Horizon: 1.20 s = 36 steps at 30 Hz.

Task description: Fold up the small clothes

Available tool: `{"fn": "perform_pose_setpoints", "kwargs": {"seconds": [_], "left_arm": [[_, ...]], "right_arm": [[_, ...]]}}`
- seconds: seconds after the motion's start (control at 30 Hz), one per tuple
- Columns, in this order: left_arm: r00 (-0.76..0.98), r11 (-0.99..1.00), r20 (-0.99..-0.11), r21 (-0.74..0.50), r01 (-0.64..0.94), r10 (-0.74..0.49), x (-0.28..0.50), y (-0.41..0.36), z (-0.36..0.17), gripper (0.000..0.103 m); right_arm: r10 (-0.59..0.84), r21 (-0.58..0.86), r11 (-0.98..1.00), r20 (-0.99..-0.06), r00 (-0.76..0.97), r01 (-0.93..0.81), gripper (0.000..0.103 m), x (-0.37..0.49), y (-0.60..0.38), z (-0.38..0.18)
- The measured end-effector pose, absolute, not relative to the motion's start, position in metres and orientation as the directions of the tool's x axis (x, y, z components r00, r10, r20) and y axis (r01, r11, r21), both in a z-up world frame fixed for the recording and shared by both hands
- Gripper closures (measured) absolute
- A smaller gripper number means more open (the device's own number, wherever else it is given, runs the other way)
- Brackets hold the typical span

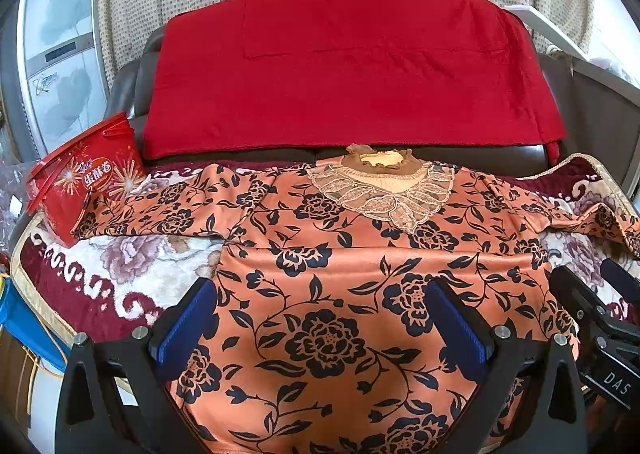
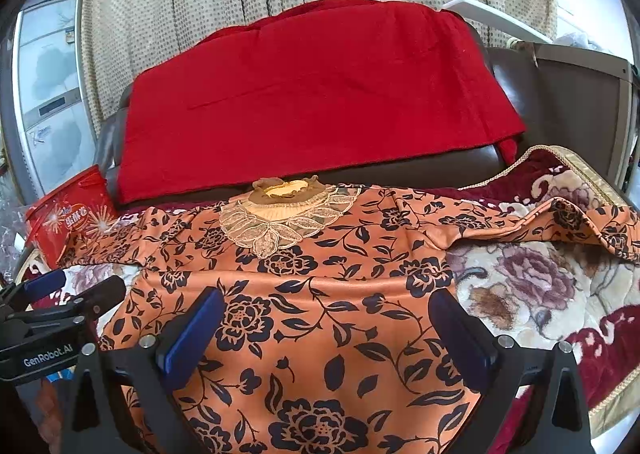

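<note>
An orange floral blouse (image 1: 340, 294) is spread flat on a floral blanket (image 2: 540, 294). Left gripper (image 1: 320, 318) and right gripper (image 2: 332, 330) are held wide open above it, empty.

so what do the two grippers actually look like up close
Both match: the left gripper and right gripper have black angular frames with silver bolts and two fingers faced with blue pads. White lettering shows on their bodies: "GenRobot.AI" on the left, "DAS" on the right.

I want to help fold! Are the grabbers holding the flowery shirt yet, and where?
No. Both the left gripper and the right gripper are open above the orange flowered shirt, holding nothing.
</note>
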<state>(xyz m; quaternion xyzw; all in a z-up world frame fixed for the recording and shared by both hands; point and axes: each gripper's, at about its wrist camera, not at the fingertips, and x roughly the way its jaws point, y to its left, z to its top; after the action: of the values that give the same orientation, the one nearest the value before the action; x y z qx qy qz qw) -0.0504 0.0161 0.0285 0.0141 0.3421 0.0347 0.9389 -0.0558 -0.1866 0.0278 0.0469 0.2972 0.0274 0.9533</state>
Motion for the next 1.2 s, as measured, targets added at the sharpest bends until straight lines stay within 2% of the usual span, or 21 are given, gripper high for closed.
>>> {"fn": "perform_pose_setpoints", "kwargs": {"seconds": [1.2], "left_arm": [[0.760,0.997,-0.645,0.066,-0.044,0.076,-0.0443,0.0128,0.0273,0.000]], "right_arm": [[0.090,0.116,0.993,-0.550,0.830,-0.031,0.000,-0.0497,-0.1831,0.0271]]}}
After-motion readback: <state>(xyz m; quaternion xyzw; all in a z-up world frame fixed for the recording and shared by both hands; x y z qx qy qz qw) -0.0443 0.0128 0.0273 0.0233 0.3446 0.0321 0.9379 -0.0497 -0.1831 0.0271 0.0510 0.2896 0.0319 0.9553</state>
